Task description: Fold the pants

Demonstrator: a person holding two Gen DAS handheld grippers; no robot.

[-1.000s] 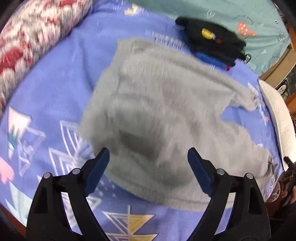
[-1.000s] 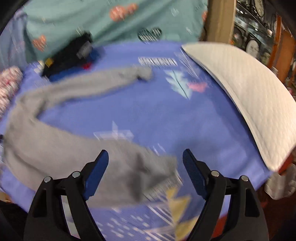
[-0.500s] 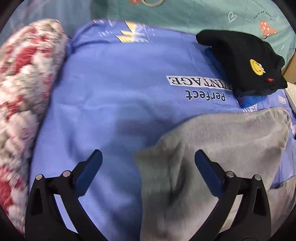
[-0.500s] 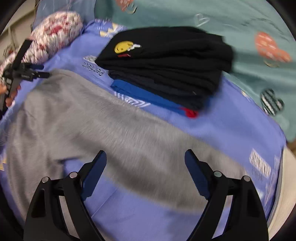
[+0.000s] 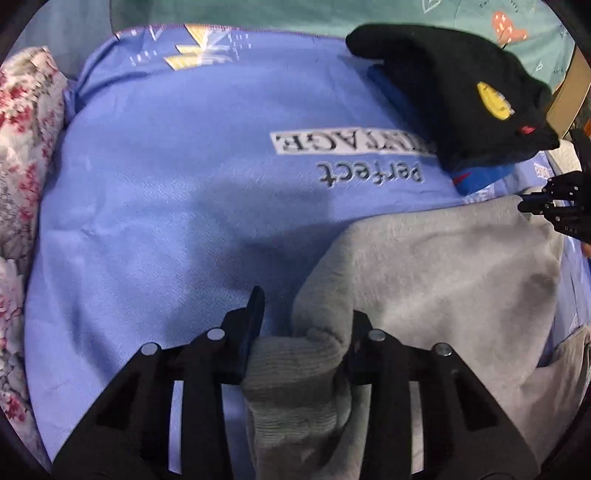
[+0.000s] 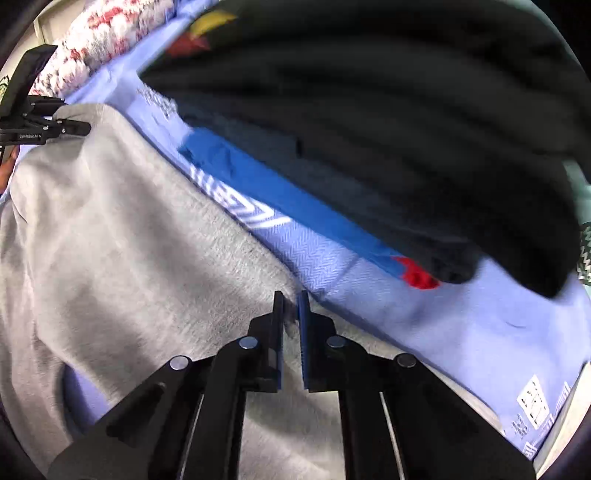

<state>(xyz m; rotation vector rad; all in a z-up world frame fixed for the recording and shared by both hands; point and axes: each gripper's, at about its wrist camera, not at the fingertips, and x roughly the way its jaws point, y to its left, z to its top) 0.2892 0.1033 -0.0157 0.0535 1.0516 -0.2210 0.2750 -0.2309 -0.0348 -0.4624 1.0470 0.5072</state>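
The grey fleece pants (image 5: 436, 280) lie on the blue bedspread (image 5: 166, 177). My left gripper (image 5: 303, 325) is shut on a bunched corner of the pants with its ribbed band. In the right wrist view the pants (image 6: 110, 236) fill the lower left. My right gripper (image 6: 290, 317) is shut on the pants' far edge, its jaws almost touching. The left gripper shows in the right wrist view (image 6: 66, 127) at the pants' far corner. The right gripper shows in the left wrist view (image 5: 532, 206) at the right edge.
A stack of folded black and blue clothes (image 5: 454, 96) lies just beyond the pants, close to my right gripper (image 6: 388, 122). A red-and-white floral quilt (image 5: 22, 122) lies along the left. A teal sheet (image 5: 295, 11) hangs behind the bed.
Both grippers were open half a second ago. Both have dropped to the pants' far edge and closed on the fabric, the left on the corner, the right further along.
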